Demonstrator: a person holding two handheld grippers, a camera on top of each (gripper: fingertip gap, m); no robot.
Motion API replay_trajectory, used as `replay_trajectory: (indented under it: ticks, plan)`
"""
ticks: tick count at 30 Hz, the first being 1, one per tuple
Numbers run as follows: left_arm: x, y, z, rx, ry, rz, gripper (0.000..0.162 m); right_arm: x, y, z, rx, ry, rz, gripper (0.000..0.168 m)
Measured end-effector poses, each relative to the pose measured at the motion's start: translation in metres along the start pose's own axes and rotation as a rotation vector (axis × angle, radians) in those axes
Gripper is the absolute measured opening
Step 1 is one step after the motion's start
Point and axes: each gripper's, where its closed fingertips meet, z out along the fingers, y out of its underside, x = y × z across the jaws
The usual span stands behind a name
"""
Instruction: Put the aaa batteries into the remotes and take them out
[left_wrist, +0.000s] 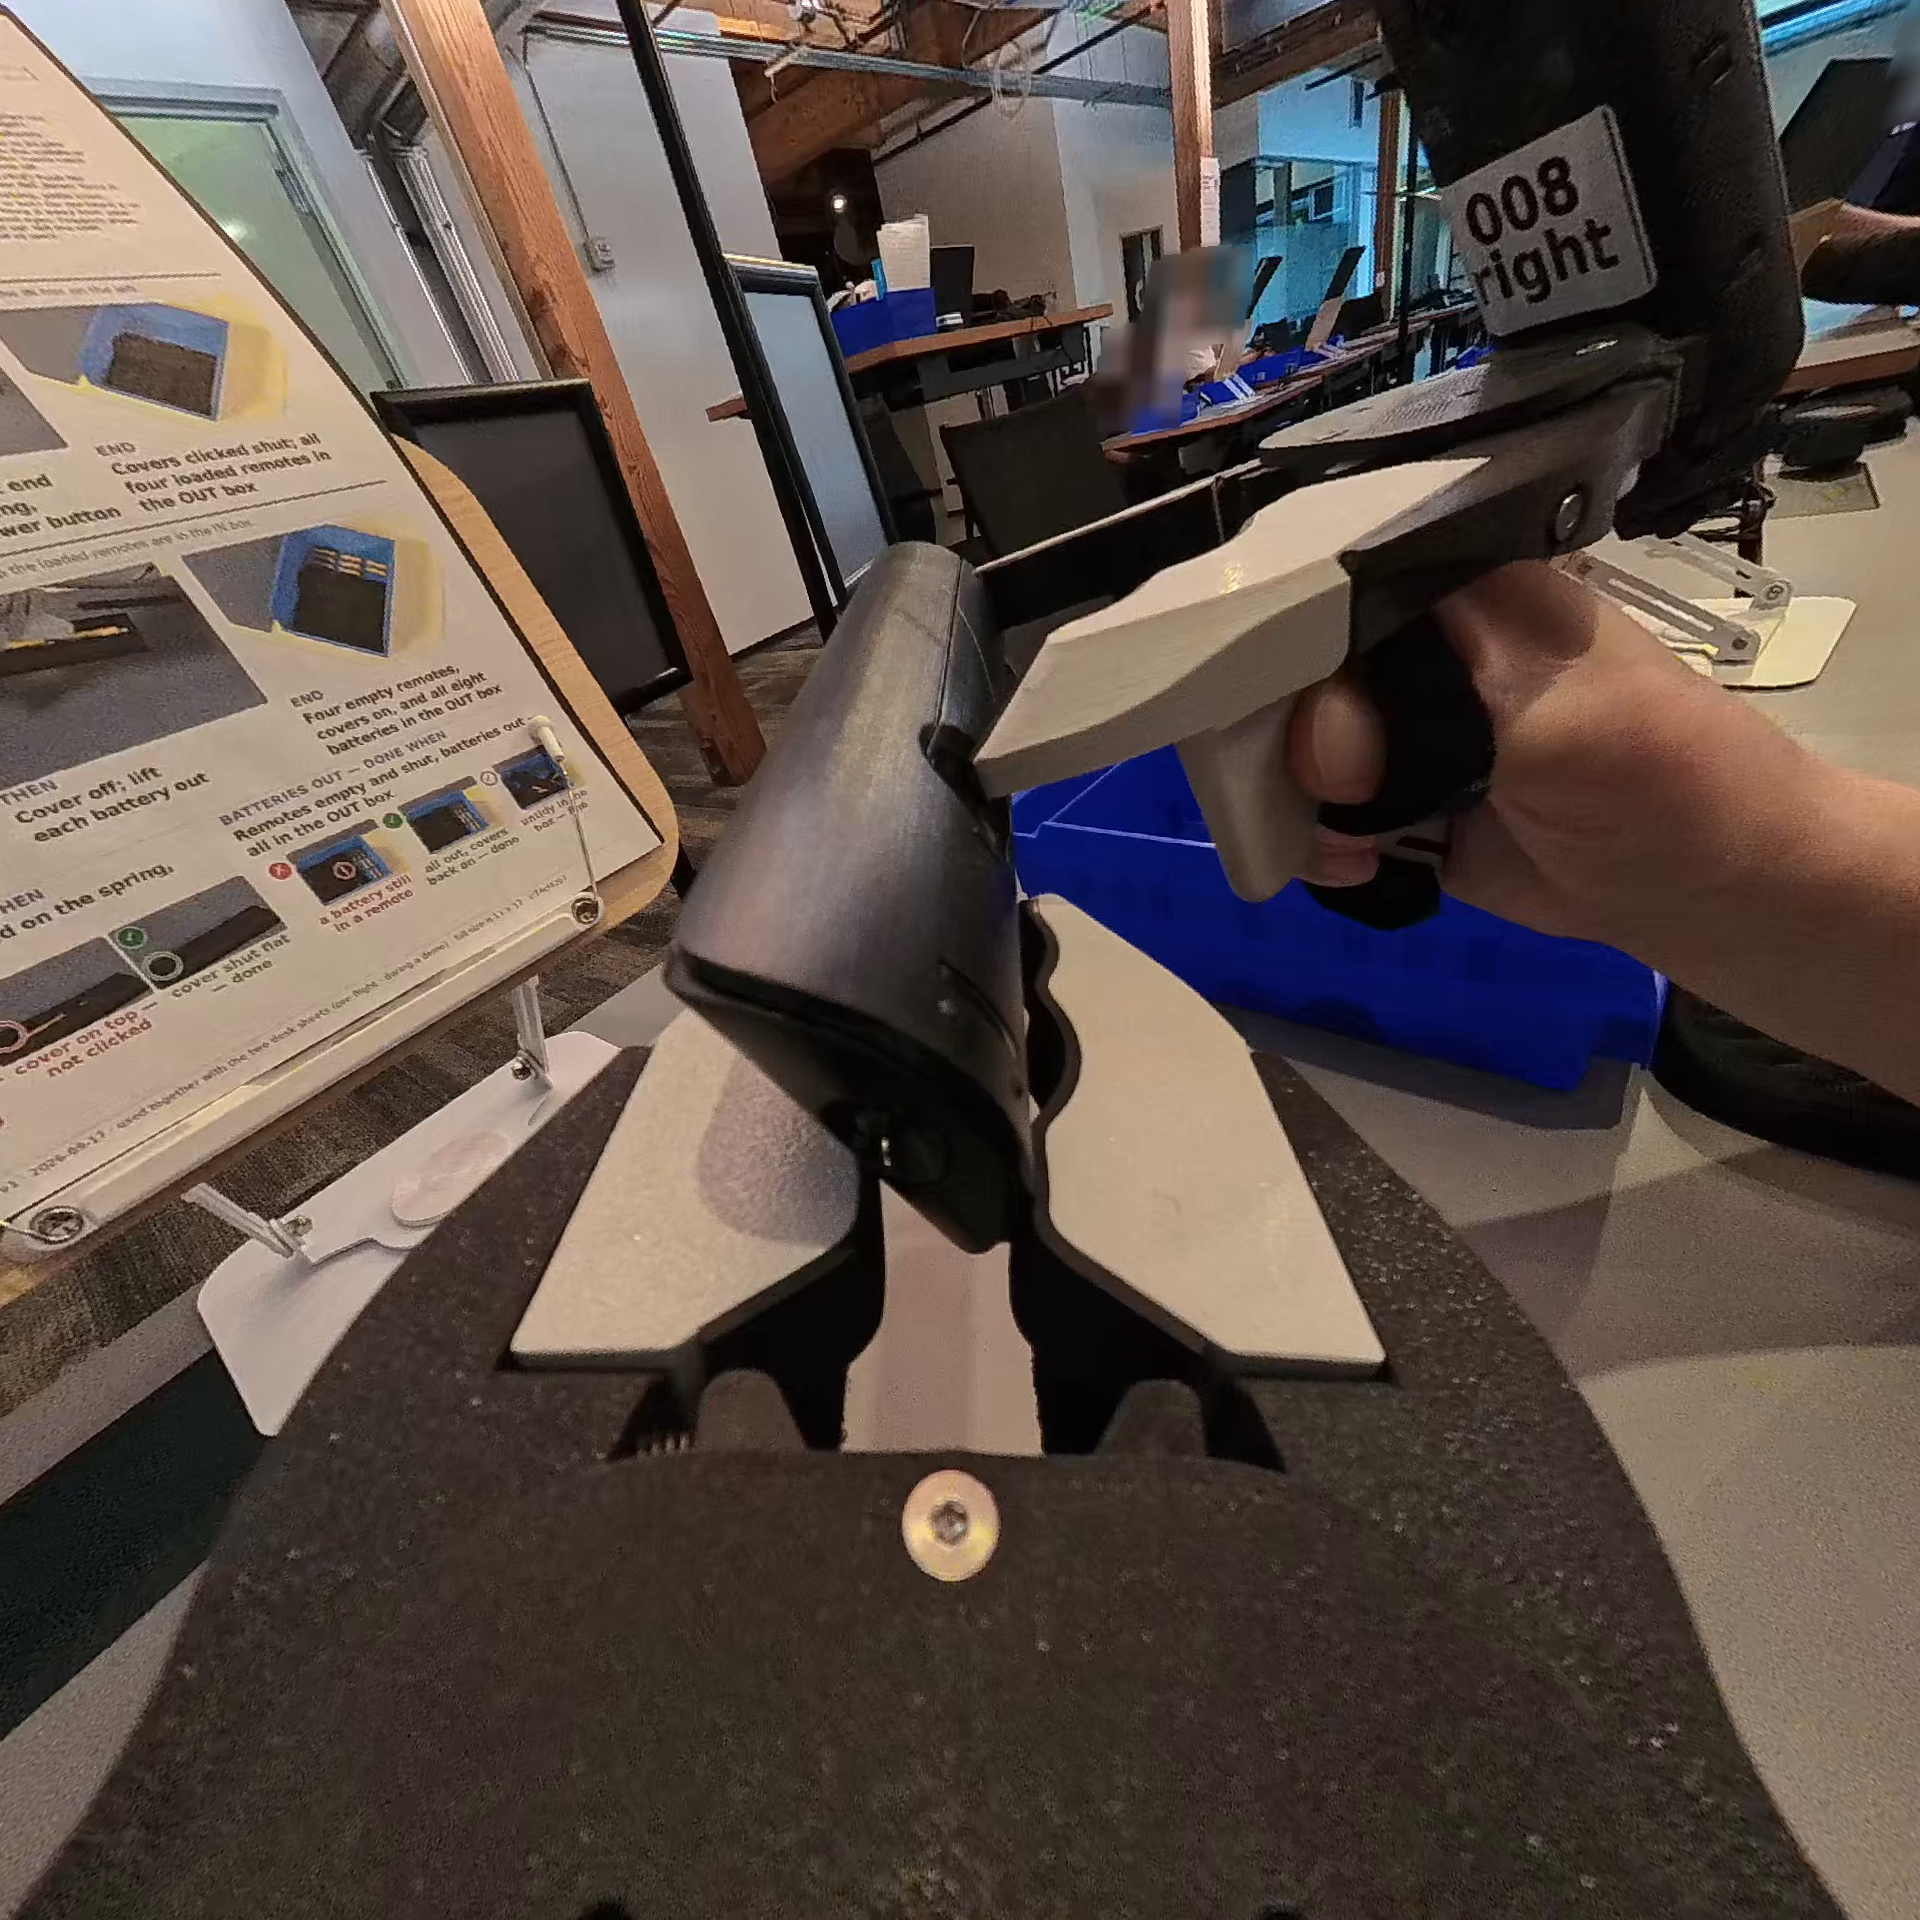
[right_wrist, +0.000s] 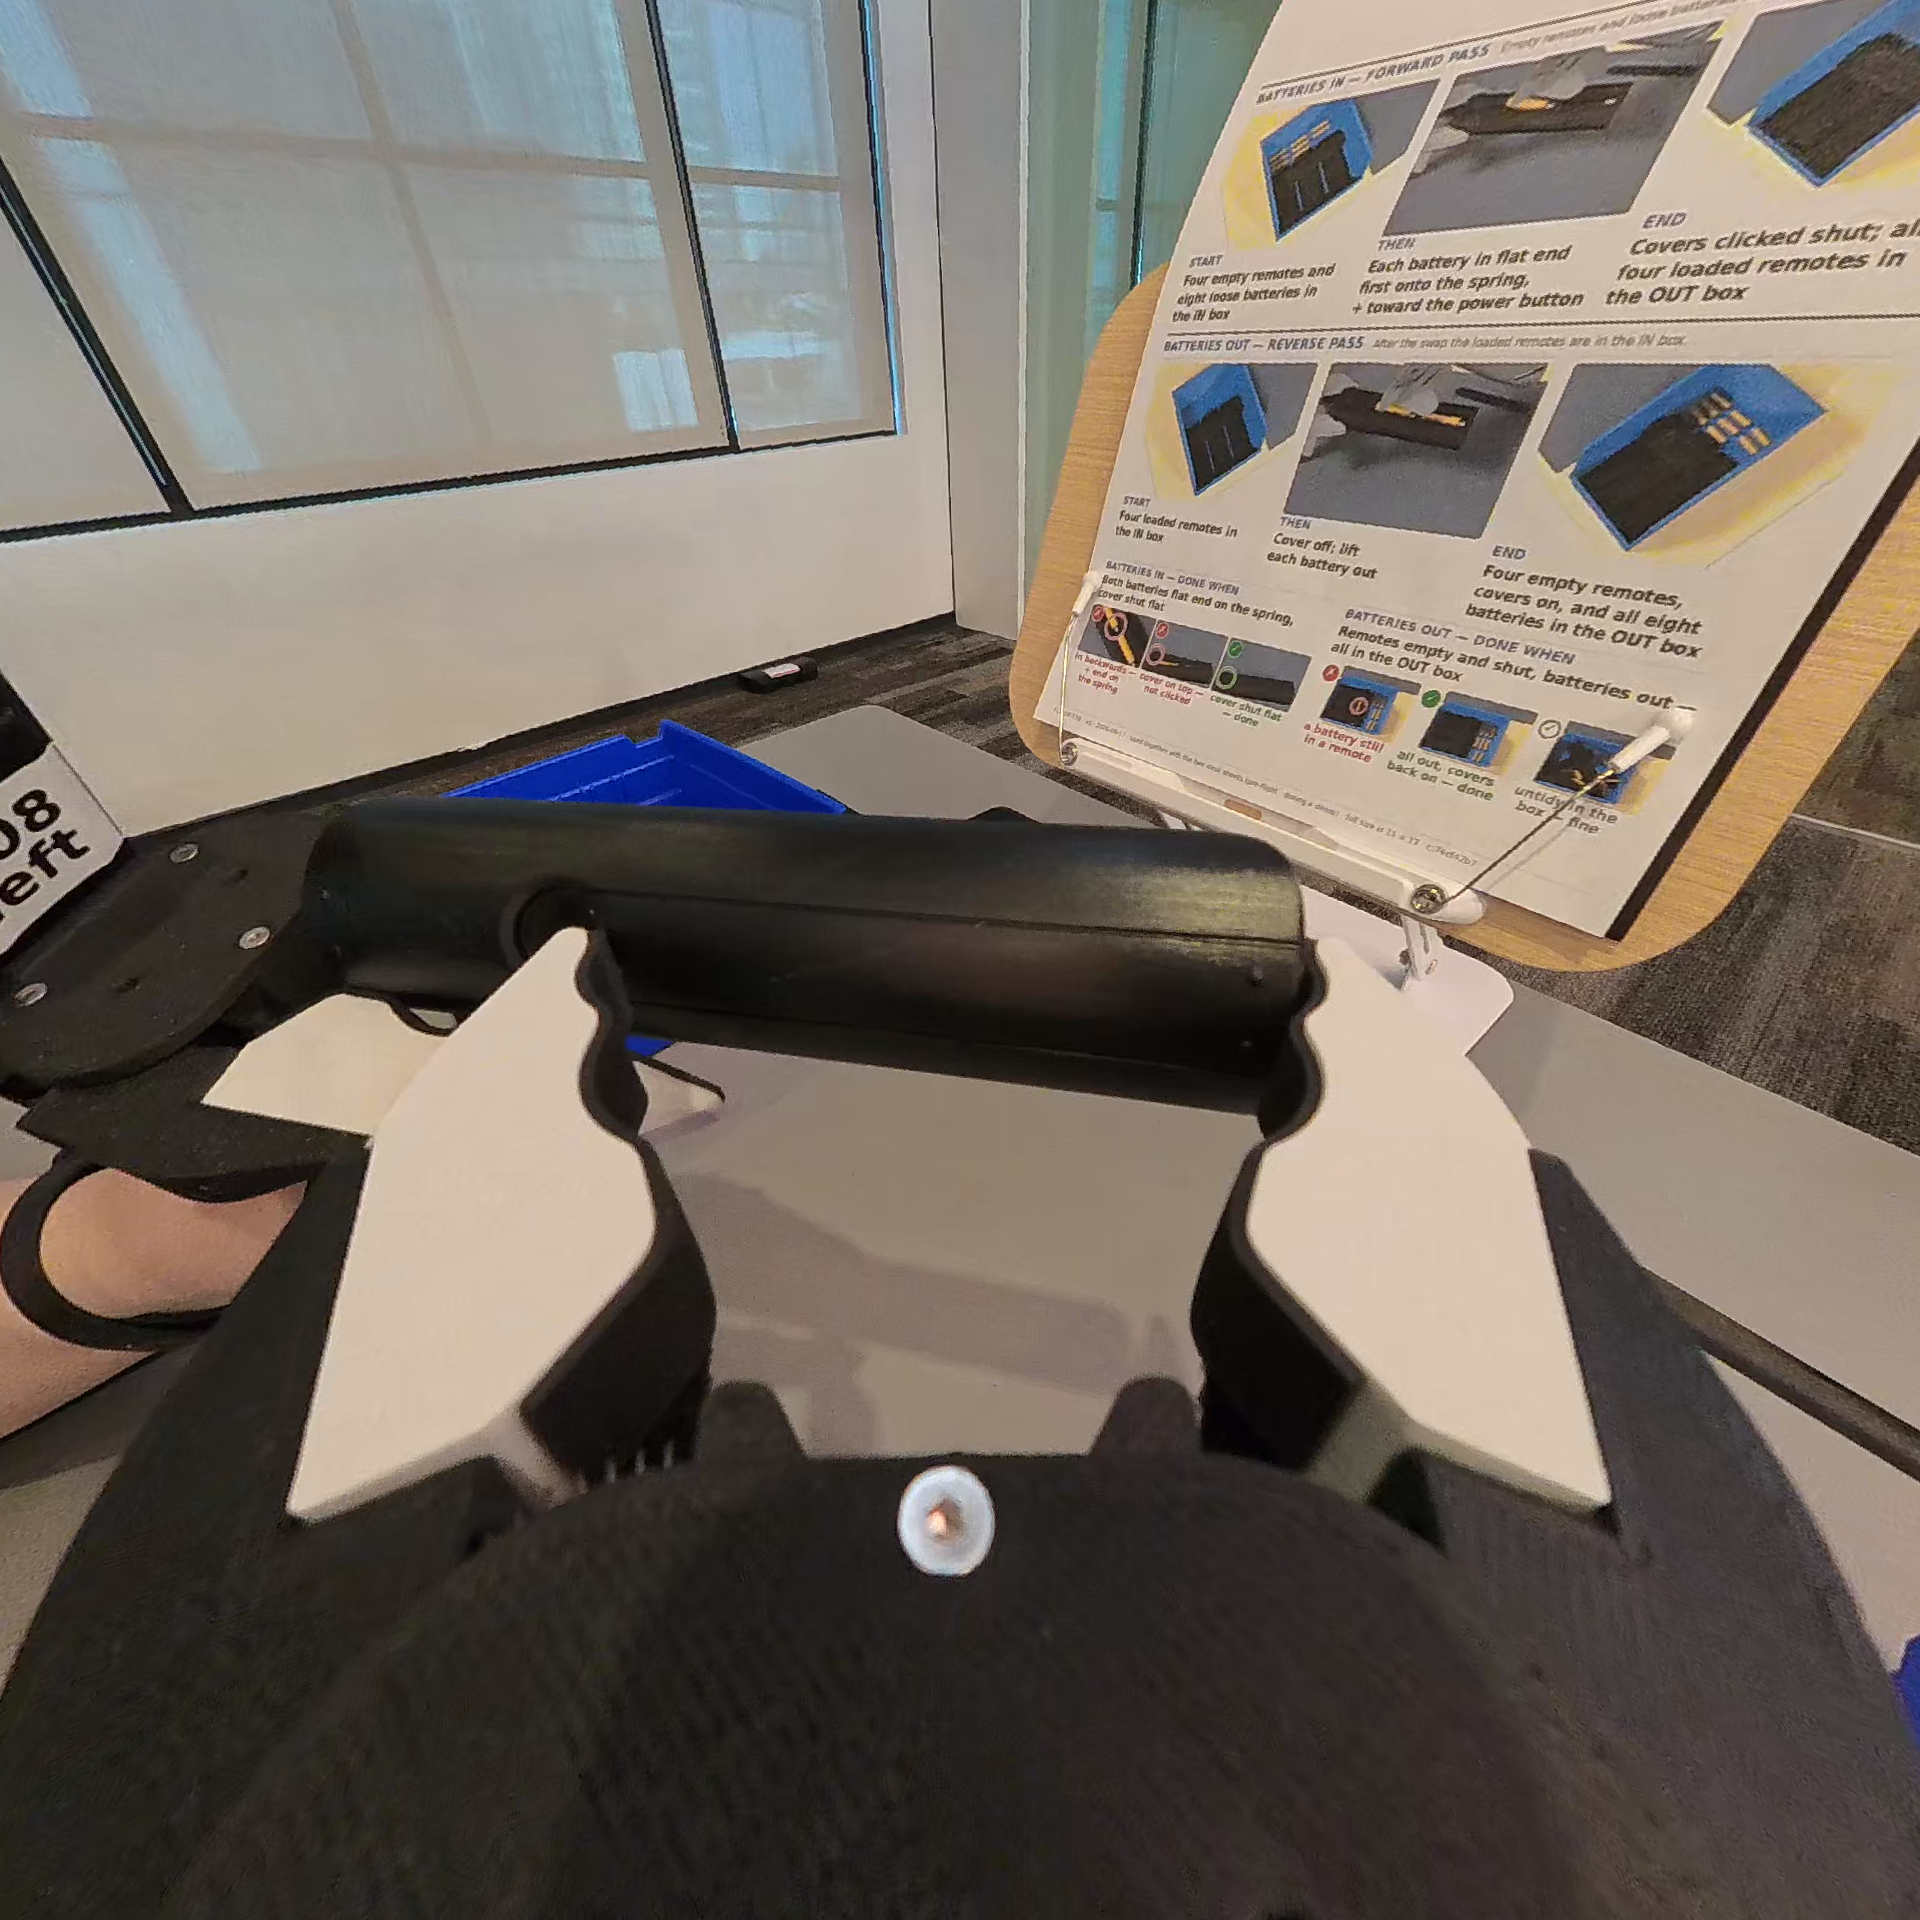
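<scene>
A black remote is held clear above the grey surface between both claws. In the left wrist view its lower end is clamped between the fingers of the left claw, and it rises tilted away from that claw. In the right wrist view the same remote lies crosswise, spanned by the widely spread fingers of the right claw, whose notched tips press against it at both sides, so this claw is also closed on it. The right claw is seen from the left wrist view meeting the remote's upper part from the right, gripped by a hand. A blue bin stands beyond the left claw, on the right. An instruction board leans beyond the right claw, to its right.
</scene>
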Motion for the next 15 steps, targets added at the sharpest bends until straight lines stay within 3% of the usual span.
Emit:
replay_trajectory:
  ticks: [15]
  plan:
    - [-0.0039,-0.0029,-0.0018,0.014,-0.007,0.03,0.025,-0.0015,-0.0022,0.0006,0.016,0.007,-0.014,0.12]
